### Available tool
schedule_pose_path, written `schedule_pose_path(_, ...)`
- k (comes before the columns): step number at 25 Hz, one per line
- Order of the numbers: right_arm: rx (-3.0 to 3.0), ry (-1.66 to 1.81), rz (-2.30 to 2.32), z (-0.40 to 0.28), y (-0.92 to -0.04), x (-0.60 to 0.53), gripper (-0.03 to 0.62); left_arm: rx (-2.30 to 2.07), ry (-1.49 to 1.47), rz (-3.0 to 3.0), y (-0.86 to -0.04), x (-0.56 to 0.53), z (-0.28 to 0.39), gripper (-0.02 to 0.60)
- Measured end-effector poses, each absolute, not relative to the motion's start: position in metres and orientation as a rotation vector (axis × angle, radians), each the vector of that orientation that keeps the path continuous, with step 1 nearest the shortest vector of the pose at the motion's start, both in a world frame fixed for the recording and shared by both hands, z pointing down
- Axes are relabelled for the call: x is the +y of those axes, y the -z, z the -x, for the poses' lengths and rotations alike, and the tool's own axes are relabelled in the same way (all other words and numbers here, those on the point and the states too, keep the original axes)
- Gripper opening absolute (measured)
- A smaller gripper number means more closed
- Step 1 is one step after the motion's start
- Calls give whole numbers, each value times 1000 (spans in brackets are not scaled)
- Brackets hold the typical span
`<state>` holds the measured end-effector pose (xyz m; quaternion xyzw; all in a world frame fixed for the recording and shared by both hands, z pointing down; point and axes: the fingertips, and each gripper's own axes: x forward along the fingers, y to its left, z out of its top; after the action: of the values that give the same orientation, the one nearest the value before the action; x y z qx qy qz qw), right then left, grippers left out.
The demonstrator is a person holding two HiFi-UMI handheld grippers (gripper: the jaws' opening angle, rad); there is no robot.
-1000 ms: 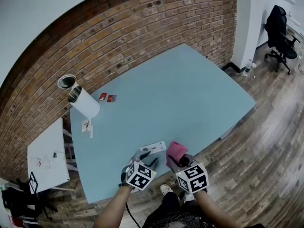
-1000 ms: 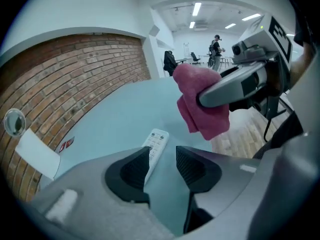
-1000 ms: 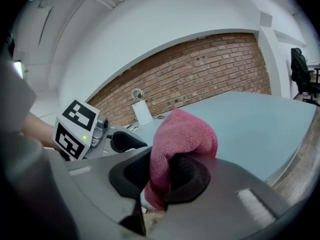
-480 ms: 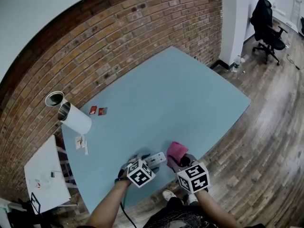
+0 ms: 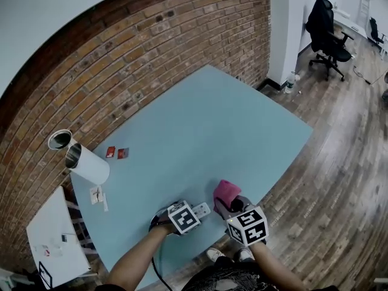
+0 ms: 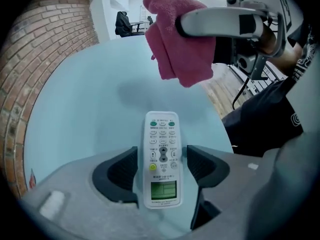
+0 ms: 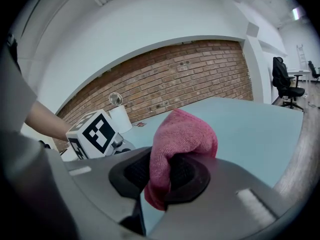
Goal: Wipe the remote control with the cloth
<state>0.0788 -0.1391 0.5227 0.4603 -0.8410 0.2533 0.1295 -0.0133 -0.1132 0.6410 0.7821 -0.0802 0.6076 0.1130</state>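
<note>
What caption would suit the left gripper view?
White remote control between the left gripper's parted jaws; right gripper holds a pink cloth nearby.

Head cam's up high, looking steeply down on the bench [image 5: 200, 126]. The left tongs [image 6: 162, 166] cam sits low and close, aimed across at the right tongs [image 6: 220, 21]; the right one catches the left tongs off to its side. All three share the bench.

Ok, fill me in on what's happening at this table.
A person holds a gripper in each hand over a light blue table. The left gripper is open, its jaws straddling a white remote control that lies flat on the table, with a gap on each side. The right gripper is shut on a pink cloth, held in the air just beyond the remote and not touching it.
</note>
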Motion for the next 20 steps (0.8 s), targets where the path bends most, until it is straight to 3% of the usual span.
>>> schedule_pose_path(2, -2433, -736, -1357, -82, -522, -142, 63, -210, -1808, -2283, -640, -113, 13, 305)
schedule_pose_path(4, -2429, -731, -1371, -82, -521, -144, 63, -181, -1817, -2268, -641, -111, 17, 244)
schedule_pose_path(13, -2439, -685, -1390, -74, -510, -153, 63, -166, -1768, -2300, -639, -111, 25, 236)
schedule_pose_path(20, -2490, -519, -1351, -56, -486, -158, 63, -202, -1187, -2342, -582, -116, 27, 238)
